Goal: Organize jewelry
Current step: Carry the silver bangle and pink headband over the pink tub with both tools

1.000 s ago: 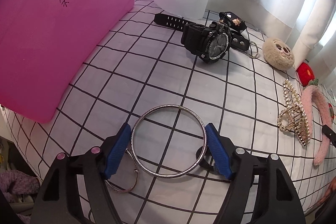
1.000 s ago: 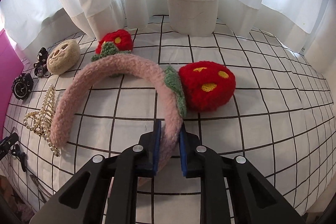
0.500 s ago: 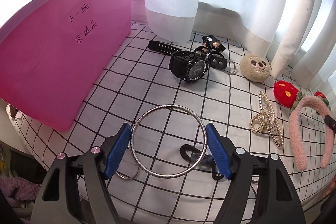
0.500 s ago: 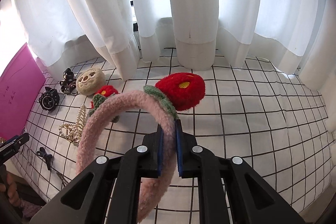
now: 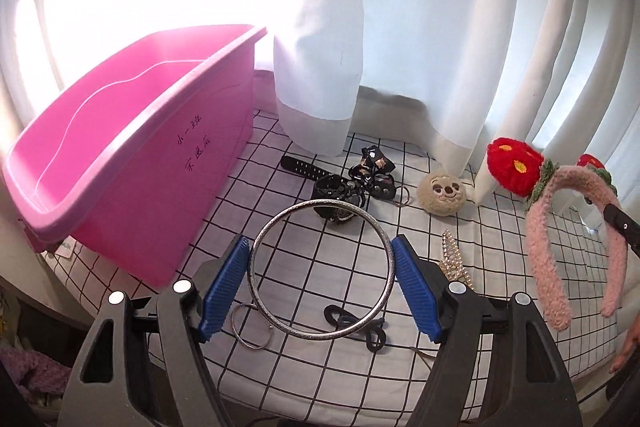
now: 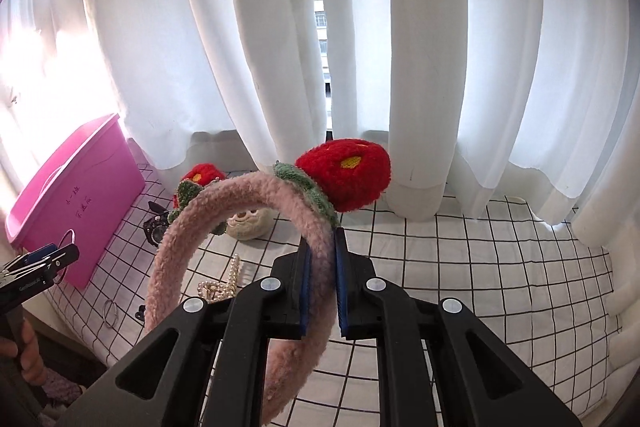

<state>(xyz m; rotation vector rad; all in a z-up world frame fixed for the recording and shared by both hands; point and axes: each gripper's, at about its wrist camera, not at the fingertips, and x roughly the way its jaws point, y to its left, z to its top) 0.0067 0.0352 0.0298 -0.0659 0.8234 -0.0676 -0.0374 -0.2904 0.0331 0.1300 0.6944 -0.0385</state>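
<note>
Now both pieces have come up off the tabletop [image 5: 328, 267]: the left hand-held gripper [image 5: 320, 281] clamps the bangle [image 5: 322, 269], the right hand-held gripper [image 6: 322, 287] pinches the headband [image 6: 224, 211]. The bin [image 5: 132, 147] sits ahead-left of the left one, likely next stop.

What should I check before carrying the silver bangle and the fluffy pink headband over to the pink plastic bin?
1. Left gripper grip on the thin silver metal bangle: ok, both blue pads touch its rim.
2. Right gripper grip on the fluffy pink headband with red knitted flowers: ok, pads pinch the band.
3. Both items off the black-grid white cloth: ok.
4. Pink plastic bin open on top: ok, no lid.
5. Bin contents: cannot tell, its floor is mostly hidden.
6. Items left behind: not ok, the black watch, pearl hair claw and small metal ring are on the cloth.
</note>
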